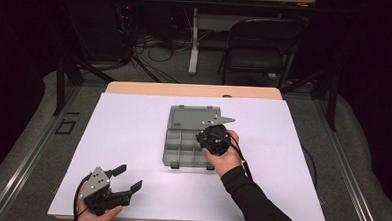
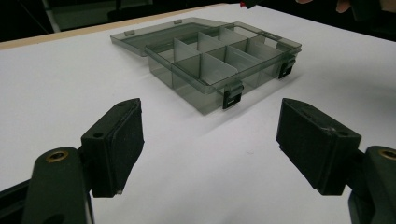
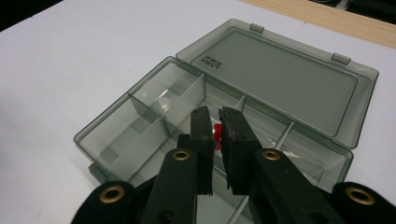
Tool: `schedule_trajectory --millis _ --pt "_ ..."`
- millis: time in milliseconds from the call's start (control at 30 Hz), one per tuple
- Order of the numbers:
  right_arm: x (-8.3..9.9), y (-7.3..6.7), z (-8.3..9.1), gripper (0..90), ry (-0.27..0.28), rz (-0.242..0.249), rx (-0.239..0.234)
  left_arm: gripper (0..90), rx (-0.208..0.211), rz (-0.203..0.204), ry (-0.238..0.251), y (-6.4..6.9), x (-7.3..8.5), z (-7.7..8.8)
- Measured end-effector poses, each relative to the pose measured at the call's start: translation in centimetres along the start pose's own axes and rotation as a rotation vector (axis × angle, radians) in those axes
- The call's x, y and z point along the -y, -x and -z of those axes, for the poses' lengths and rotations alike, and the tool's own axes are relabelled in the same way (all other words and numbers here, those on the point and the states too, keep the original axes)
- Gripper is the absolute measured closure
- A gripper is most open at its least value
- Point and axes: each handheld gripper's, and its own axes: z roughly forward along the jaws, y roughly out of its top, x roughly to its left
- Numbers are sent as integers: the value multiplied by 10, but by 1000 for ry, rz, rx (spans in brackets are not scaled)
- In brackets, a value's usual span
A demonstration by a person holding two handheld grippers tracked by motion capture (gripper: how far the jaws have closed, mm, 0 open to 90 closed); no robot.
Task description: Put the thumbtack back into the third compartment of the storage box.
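A smoky grey compartment box (image 1: 178, 151) lies open in the middle of the white sheet, its lid (image 1: 191, 118) folded back flat. My right gripper (image 1: 206, 138) hovers over the box's right half. In the right gripper view its jaws (image 3: 215, 114) stand almost together above a middle compartment of the box (image 3: 107, 140), with a small red piece (image 3: 217, 132) pinched between them. My left gripper (image 1: 127, 178) rests near the sheet's front left corner, open. Its wide-apart jaws (image 2: 215, 135) face the box (image 2: 187, 88), with nothing between them.
The white sheet (image 1: 133, 133) covers most of the wooden table (image 1: 195, 90). A dark folding chair (image 1: 259, 48), a white table leg (image 1: 193, 40) and floor cables (image 1: 151, 48) stand beyond the far edge. The box has black latches (image 2: 232, 95) on its front wall.
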Motion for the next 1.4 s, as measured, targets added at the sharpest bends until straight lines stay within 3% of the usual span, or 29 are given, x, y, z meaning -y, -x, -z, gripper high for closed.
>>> schedule_trajectory --millis 400,833,1200,1400 --pt "-1 9 -23 836 -9 -50 20 229 1 2 2 0 0 0" --pt "4 13 -46 835 -50 -49 63 229 0 4 1 0 0 1" --pt "7 16 -51 828 -71 -56 77 229 1 3 1 0 0 1" --pt "7 16 -53 770 -76 -49 82 229 1 5 2 -1 0 1"
